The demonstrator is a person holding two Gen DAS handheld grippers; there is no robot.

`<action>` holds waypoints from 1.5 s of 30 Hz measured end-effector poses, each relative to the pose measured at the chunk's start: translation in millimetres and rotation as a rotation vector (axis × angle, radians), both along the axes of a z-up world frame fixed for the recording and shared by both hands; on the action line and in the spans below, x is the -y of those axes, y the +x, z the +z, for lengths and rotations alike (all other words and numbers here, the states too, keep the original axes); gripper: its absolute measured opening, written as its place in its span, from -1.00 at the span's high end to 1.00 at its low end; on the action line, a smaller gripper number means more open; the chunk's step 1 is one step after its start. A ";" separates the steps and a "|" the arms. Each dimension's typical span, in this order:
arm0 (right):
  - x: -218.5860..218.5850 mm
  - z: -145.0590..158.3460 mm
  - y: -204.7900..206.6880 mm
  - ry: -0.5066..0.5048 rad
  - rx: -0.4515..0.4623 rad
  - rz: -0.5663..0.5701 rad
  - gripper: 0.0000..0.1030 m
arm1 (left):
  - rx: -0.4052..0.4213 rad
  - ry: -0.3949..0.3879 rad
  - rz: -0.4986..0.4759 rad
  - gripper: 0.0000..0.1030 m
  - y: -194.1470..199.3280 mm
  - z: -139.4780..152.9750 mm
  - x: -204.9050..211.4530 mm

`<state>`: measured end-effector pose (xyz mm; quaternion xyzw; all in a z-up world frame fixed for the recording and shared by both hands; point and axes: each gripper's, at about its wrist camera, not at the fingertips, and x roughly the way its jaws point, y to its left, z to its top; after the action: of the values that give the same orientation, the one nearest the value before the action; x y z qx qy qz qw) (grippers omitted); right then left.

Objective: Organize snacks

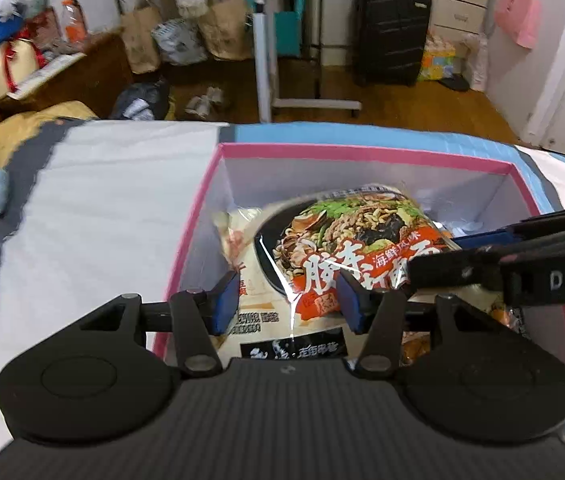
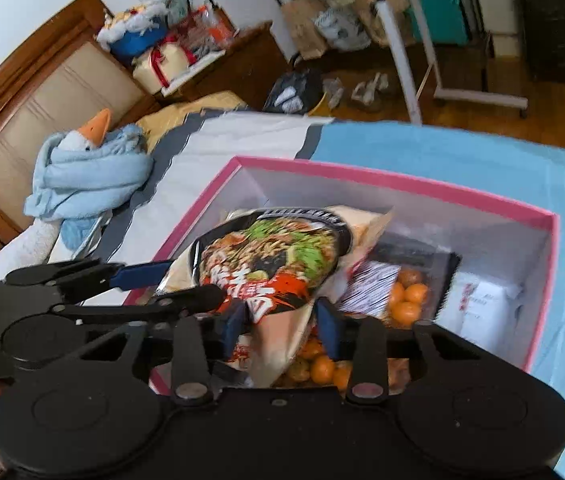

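A pink-rimmed box (image 1: 362,152) (image 2: 402,184) with white inner walls sits on the bed and holds snack packs. A noodle packet (image 1: 354,240) (image 2: 270,256) with a bowl picture and red lettering lies tilted on top of them. My left gripper (image 1: 288,300) is open over the box's near left corner, with the packet's lower edge between its blue pads (image 1: 226,300). My right gripper (image 2: 282,326) is open around the packet's bottom corner; it also reaches into the left wrist view from the right (image 1: 434,258). Under the packet lie a pack with orange round snacks (image 2: 406,300) and a white packet (image 2: 478,304).
The box rests on a blue and white bedspread (image 1: 82,208) (image 2: 482,160). A plush goose wrapped in a blue cloth (image 2: 90,160) lies by the wooden headboard (image 2: 22,92). Beyond the bed are a white rolling table (image 1: 282,40), a black suitcase (image 1: 390,28) and paper bags (image 1: 142,36).
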<state>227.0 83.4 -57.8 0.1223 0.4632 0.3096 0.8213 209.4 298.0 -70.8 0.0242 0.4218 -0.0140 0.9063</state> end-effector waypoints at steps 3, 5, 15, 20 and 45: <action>9.1 2.3 -2.8 0.034 0.006 -0.016 0.59 | 0.051 0.092 0.001 0.01 -10.7 7.4 15.9; 14.8 4.6 -9.5 0.041 0.018 -0.026 0.59 | 0.077 0.159 0.002 -0.02 -18.2 13.3 28.6; 72.9 49.4 -90.5 -0.089 0.275 -0.068 0.31 | 0.039 0.019 -0.010 -0.05 -63.6 53.5 64.4; 108.2 71.0 -121.8 -0.124 0.322 -0.103 0.24 | 0.049 -0.030 -0.019 -0.07 -95.2 69.2 83.2; 195.8 102.6 -269.1 -0.279 0.465 -0.357 -0.46 | 0.238 -0.034 -0.148 -0.68 -235.6 114.9 172.7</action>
<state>-42.1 -112.3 44.8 0.0139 0.2725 0.1139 0.9553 -26.2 125.2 44.1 0.0412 0.3080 -0.0850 0.9467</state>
